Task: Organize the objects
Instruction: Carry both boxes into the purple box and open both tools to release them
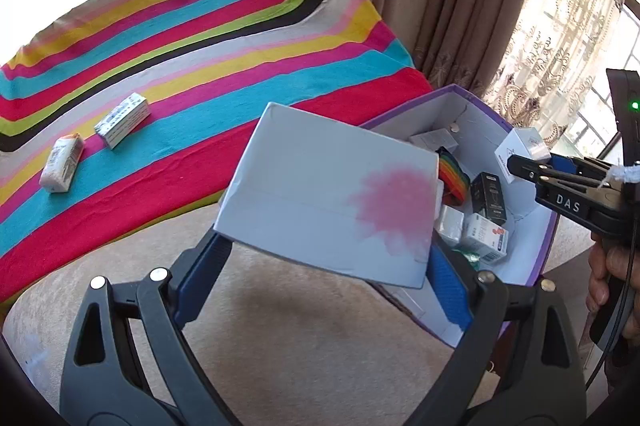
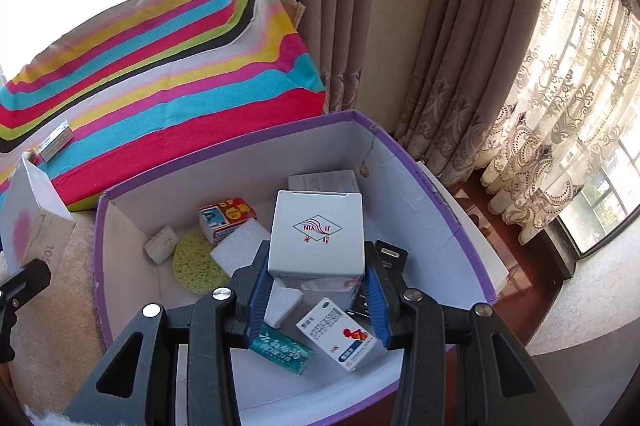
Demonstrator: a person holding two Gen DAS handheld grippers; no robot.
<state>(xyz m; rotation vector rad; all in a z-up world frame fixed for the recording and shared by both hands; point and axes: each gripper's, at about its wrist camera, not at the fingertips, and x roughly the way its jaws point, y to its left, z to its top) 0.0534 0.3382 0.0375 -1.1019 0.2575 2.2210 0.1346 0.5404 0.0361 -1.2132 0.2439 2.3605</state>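
From the left wrist view, the left gripper (image 1: 326,268) is clamping a pale blue box (image 1: 328,202) by the purple-rimmed bin's (image 1: 550,226) edge, while two small packs (image 1: 122,120) are still sitting on the striped cloth (image 1: 224,38). In the right wrist view, the right gripper (image 2: 316,290) is squeezing a white carton (image 2: 316,234) above the bin (image 2: 224,150), which is already holding a bunch of stuff, so it's looking mostly done.

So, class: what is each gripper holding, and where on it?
Left gripper: pale box with pink blotch, gripped at opposite sides. Right gripper: white box, gripped at its sides.
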